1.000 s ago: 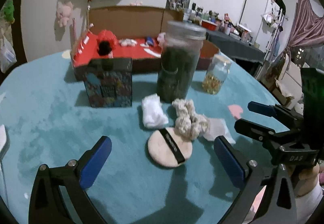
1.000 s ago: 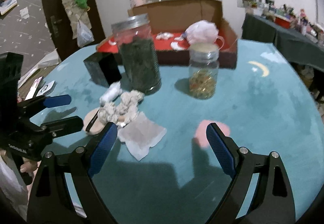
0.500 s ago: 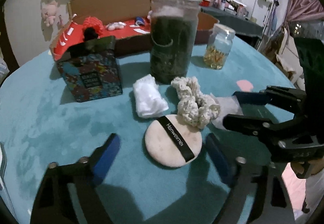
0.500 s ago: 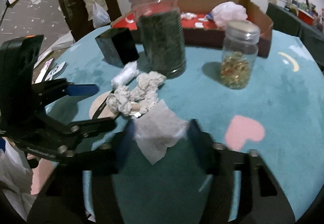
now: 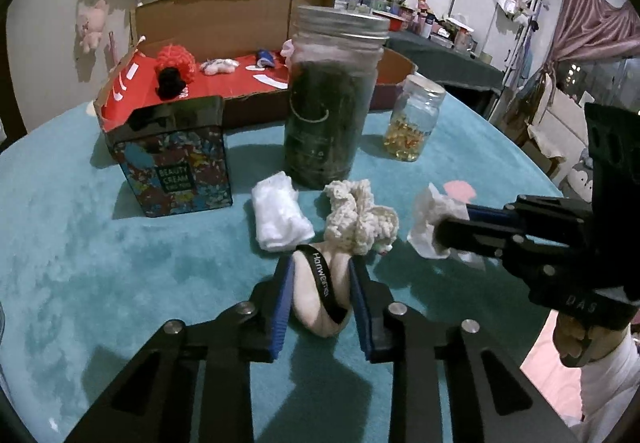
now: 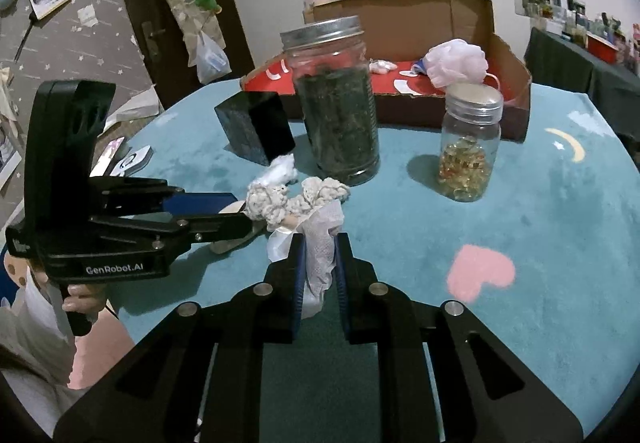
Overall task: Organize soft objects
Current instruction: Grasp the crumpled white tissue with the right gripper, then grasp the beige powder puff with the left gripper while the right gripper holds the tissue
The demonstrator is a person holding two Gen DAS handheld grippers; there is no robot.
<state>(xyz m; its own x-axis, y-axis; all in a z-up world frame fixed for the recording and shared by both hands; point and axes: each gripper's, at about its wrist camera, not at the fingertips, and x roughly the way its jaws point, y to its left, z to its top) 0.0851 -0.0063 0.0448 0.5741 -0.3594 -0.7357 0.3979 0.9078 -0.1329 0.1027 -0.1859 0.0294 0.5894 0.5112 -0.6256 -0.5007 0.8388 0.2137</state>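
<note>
A round beige powder puff [image 5: 316,299], black strap across it, is bent and pinched in the left gripper [image 5: 320,283]. A crumpled white tissue [image 6: 320,247] is clamped by the right gripper [image 6: 320,259]. A knobbly cream scrunchie [image 5: 360,219] lies touching the puff on the teal table [image 5: 100,263], a dark-filled jar [image 5: 328,103] behind.
</note>
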